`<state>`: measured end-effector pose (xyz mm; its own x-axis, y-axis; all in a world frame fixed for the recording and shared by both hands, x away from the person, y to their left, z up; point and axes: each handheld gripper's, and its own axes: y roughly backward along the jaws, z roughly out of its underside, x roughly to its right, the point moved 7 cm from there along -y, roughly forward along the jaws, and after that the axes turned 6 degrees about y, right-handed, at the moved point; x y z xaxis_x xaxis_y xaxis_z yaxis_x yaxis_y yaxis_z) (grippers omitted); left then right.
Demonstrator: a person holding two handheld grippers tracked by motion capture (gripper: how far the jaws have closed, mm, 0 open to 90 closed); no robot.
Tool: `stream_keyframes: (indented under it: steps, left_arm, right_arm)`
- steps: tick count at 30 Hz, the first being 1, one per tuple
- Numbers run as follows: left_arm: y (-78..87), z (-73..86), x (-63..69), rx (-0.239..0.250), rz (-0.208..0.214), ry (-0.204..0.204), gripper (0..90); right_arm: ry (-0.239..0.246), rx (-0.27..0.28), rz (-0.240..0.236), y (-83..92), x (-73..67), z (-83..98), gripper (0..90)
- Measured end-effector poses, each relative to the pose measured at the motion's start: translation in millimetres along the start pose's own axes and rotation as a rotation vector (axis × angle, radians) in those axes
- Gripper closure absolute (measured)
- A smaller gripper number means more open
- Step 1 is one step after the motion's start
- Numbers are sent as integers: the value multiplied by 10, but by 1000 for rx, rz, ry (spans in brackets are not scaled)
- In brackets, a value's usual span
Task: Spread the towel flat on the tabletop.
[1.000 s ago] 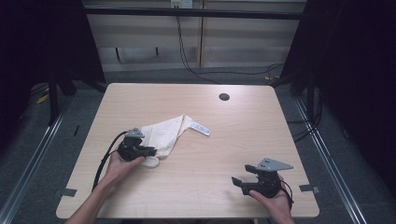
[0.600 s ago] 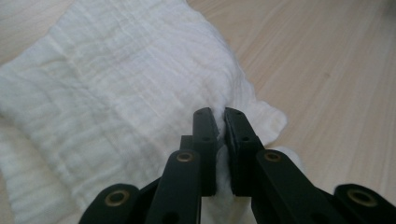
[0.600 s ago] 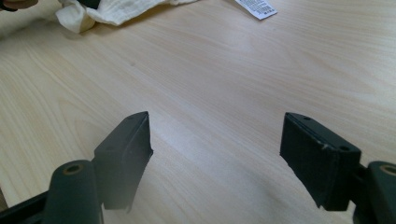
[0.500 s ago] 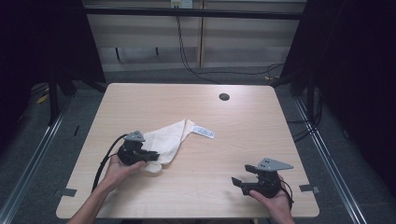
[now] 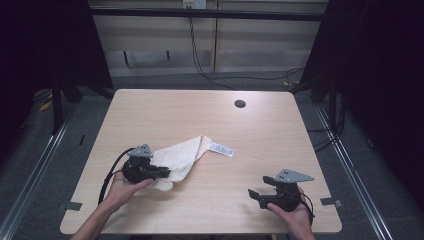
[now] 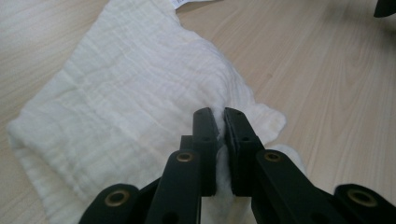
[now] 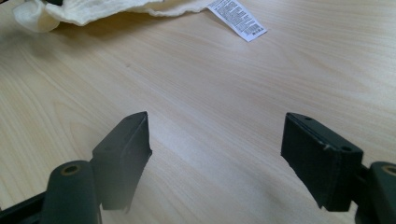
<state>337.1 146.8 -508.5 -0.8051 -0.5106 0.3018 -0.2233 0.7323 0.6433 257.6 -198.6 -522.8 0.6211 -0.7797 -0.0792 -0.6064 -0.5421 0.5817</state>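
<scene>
On the pale wooden table [image 5: 260, 145] little stands near the work — a small dark round hole [image 5: 240, 103] near the far edge and a white care label [image 5: 220, 149] at the far tip of the cream cloth [image 5: 181, 156], with bare wood between the two grippers. The left gripper [image 6: 220, 133] is clenched on a fold at the cloth's near edge, left of the table's middle, while the right gripper [image 7: 215, 154] hovers wide apart over bare wood. Since the earlier frames the left gripper has drawn the cloth nearer the person — the right has not moved.

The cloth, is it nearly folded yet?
Partly, it seems. The cloth already lies doubled over in a rough strip, tag sticking out. In hand: the left gripper is pinching its near edge. Left: the right gripper is open over bare table, so tidying the fold likely remains.
</scene>
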Motion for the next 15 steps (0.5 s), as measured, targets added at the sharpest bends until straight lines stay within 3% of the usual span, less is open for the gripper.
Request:
stream_keyframes:
  steps: [2, 8, 15]
  left_arm:
    - [47, -23, 37, 21, 15, 19, 839]
    - [116, -4, 262, 21, 28, -45, 839]
    - [214, 85, 556, 5, 97, -90, 839]
  right_arm:
    - [7, -3, -10, -6, -6, 3, 244]
    - [0, -3, -18, -16, -16, 1, 245]
    - [-1, -6, -16, -21, -23, 1, 244]
